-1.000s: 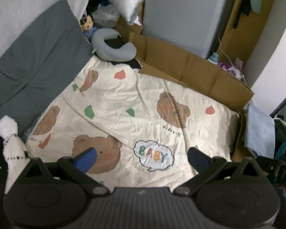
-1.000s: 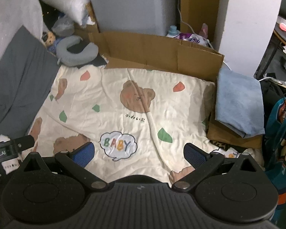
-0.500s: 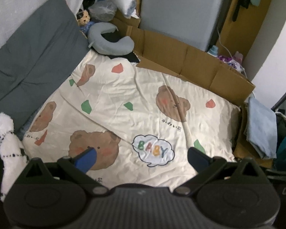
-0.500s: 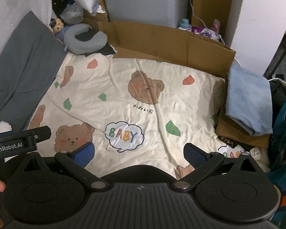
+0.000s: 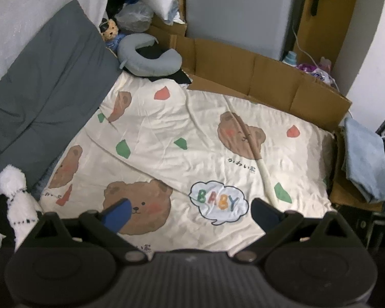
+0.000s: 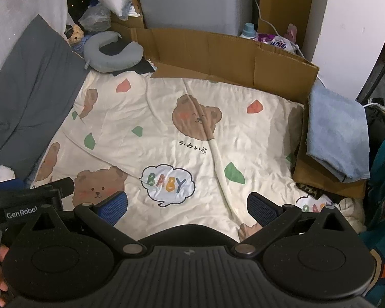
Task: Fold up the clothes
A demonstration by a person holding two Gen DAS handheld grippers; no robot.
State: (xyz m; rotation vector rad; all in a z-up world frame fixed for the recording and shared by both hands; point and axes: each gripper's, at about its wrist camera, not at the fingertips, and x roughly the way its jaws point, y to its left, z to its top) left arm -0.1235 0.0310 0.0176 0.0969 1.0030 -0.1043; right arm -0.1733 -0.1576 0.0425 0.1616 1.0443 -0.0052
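The cream bedsheet [image 5: 182, 138] is printed with brown bear faces with pink cheeks, green and coral leaf shapes, black script, and a pale blue cloud reading "BABY" [image 5: 218, 201] in green, orange and blue letters. On the left lies a slate-grey pillow [image 5: 46, 97]; at the far edge, a blue-grey neck pillow [image 5: 148, 59] and plain brown cardboard [image 5: 267, 77]. On the right sits a folded light-blue towel [image 6: 336, 131]. The gripper pads [image 6: 114, 206] are royal blue.
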